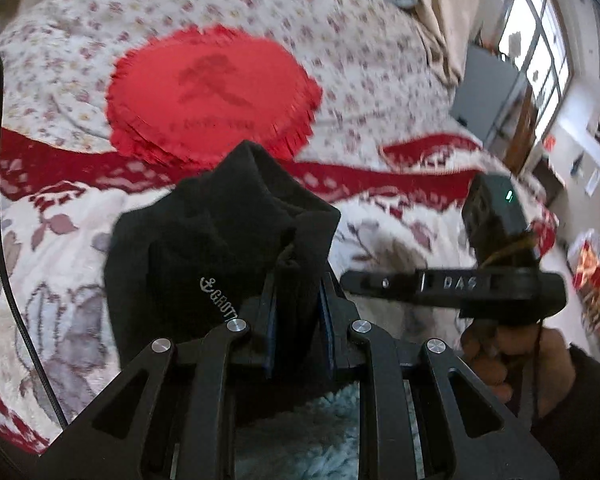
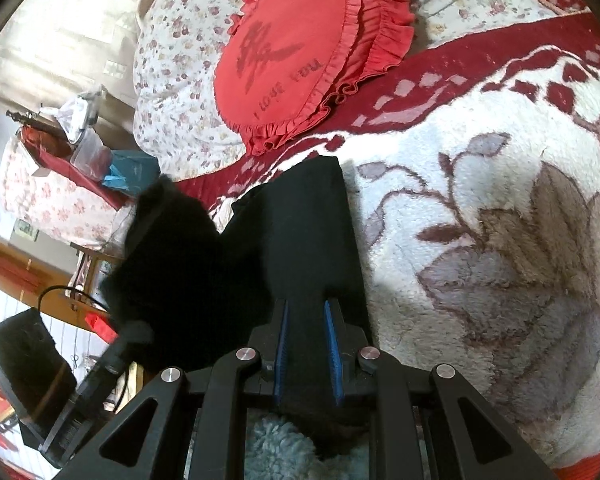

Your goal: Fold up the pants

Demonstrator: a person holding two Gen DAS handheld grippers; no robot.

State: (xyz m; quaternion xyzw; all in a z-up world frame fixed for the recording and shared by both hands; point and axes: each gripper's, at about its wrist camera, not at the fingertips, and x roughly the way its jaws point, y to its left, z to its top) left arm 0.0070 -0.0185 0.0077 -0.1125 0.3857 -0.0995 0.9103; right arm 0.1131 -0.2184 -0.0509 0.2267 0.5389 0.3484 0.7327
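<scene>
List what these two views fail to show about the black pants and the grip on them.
- Black pants, left wrist view: bunched over the left gripper; overall shape hidden.
- Right wrist view: the fabric's near end vanishes under the right gripper.
- White logo: cut off by the fingers.
- Red cushion: lettering motion-blurred.

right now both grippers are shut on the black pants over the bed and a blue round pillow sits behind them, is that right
Not quite: the round pillow is red, not blue, as the right wrist view shows. The left gripper and right gripper are indeed shut on the black pants.
</scene>
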